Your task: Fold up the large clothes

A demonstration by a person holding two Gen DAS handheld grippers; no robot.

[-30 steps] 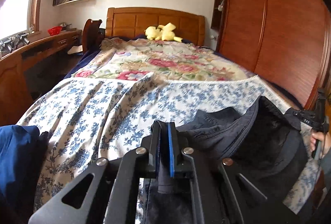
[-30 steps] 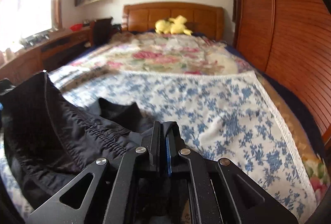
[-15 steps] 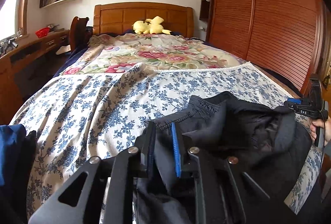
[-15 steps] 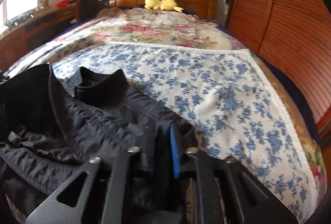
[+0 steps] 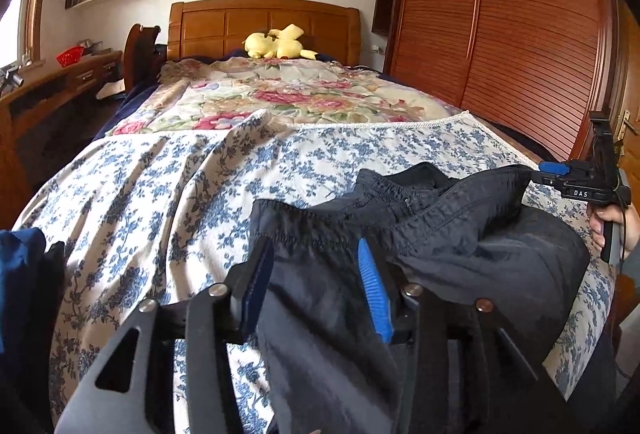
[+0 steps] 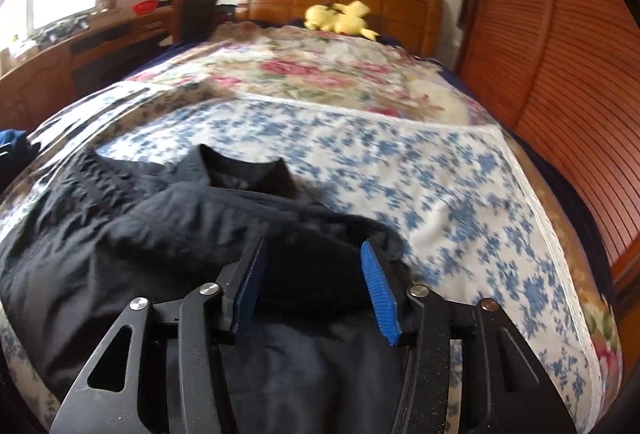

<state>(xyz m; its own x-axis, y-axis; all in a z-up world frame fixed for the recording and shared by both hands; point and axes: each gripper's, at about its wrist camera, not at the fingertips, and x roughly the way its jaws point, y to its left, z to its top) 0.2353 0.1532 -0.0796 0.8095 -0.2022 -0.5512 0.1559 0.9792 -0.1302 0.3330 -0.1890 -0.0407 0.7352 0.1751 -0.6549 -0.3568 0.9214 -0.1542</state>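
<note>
Left wrist view has my left gripper (image 5: 316,278) with its jaws apart, having just been opening; the dark garment (image 5: 460,234) runs between the blue pads (image 5: 374,290), but neither pad presses on it, so I read it as released. Right wrist view tells the same of my right gripper (image 6: 316,280): its jaws have just been opening too, black cloth (image 6: 160,234) lies in the gap, and no pad bites. Taking the blue-flowered bedspread (image 5: 168,185) as the landmark, the garment lies bunched on its near end, at the foot of the bed, collar and gathered hem turned toward the wooden headboard (image 5: 264,23), well short of the yellow plush toy (image 5: 280,43) far beyond the spread. A heap of blue clothing (image 5: 20,274) sits at the spread's left edge. I judge the step in hand to be the set-down: the piece has been laid on the spread and let go, not yet flattened or folded. Next, as I see it, both grippers must back clear of the cloth without dragging it, then find two clean edges, likely hem or shoulders, to spread it flat before any fold.
</note>
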